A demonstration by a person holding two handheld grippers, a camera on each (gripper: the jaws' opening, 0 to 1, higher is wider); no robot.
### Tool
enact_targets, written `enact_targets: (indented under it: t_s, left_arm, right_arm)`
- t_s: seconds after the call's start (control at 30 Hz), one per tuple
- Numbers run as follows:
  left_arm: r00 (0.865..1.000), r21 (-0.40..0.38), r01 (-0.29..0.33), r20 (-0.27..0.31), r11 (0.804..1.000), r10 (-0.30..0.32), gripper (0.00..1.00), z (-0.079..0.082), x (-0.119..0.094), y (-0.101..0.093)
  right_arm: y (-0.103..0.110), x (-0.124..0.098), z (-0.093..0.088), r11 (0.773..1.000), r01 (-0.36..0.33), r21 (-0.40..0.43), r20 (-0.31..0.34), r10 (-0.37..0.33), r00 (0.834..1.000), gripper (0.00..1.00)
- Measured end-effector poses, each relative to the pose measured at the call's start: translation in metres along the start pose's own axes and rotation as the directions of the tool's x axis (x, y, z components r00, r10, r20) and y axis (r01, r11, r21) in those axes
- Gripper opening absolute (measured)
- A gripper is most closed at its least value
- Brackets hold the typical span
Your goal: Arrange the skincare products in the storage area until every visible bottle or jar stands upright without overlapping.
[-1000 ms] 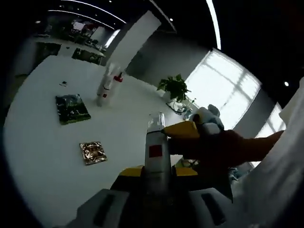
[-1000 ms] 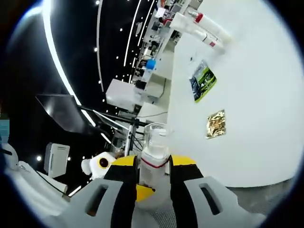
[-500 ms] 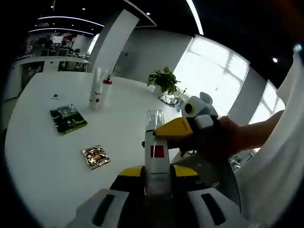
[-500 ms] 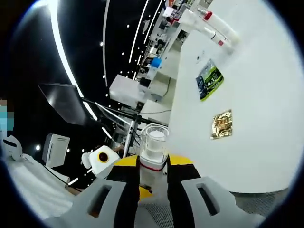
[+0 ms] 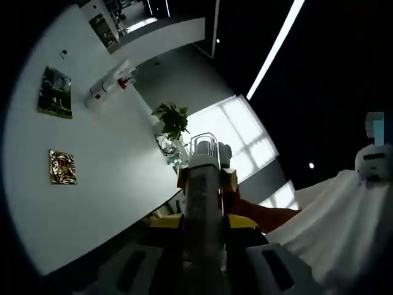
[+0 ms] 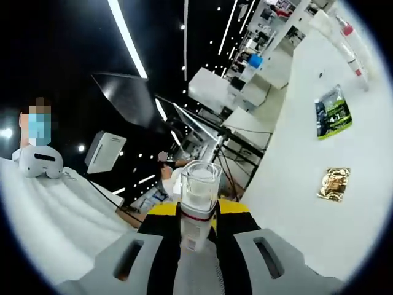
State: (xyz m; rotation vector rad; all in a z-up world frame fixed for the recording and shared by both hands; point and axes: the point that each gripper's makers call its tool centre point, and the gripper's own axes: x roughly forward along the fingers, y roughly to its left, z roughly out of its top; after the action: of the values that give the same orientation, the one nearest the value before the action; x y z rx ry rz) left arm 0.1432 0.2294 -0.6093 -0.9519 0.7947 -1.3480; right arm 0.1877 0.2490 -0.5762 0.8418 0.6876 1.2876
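The white table [image 5: 92, 184] fills the left half of the left gripper view and the right edge of the right gripper view. Two bottles [image 5: 107, 86] lie on their sides at the upper left of the left gripper view, touching or nearly so. A green packet [image 5: 55, 92] sits below them and a gold packet [image 5: 62, 167] lower still, apart from each other.

The left gripper [image 5: 202, 239], at bottom centre, has its jaws clamped on a white bottle [image 5: 202, 190] with a clear cap. The right gripper [image 6: 198, 239] likewise grips a clear-capped bottle [image 6: 198, 196] at bottom centre of its view. Both bottles are lifted clear of the table.

The step in hand looks like carrying; next, each bottle needs lowering upright onto bare table, apart from its neighbours, and the lying pair still needs standing.

Both bottles' bases are hidden between the jaws. Their labels are too blurred to read. The person's white sleeve [image 5: 331, 215] covers the lower right.
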Motion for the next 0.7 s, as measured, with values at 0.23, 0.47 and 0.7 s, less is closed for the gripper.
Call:
enact_targets:
  t_s: [0.23, 0.47, 0.7]
  left_arm:
    - [0.994, 0.009, -0.083, 0.072, 0.997, 0.082, 0.25, 0.014, -0.006, 0.017]
    - [0.976, 0.085, -0.195, 0.116, 0.977, 0.185, 0.24, 0.021, -0.011, 0.029]
    - [0.92, 0.201, -0.385, 0.156, 0.901, 0.359, 0.24, 0.027, -0.021, 0.053]
  right_arm:
    - [-0.025, -0.001, 0.005, 0.991, 0.099, 0.085, 0.082, -0.106, 0.991, 0.2]
    - [-0.041, 0.001, 0.008, 0.973, 0.199, 0.119, 0.136, -0.215, 0.967, 0.19]
    - [-0.065, 0.007, 0.0, 0.892, 0.385, 0.238, 0.099, -0.416, 0.904, 0.24]
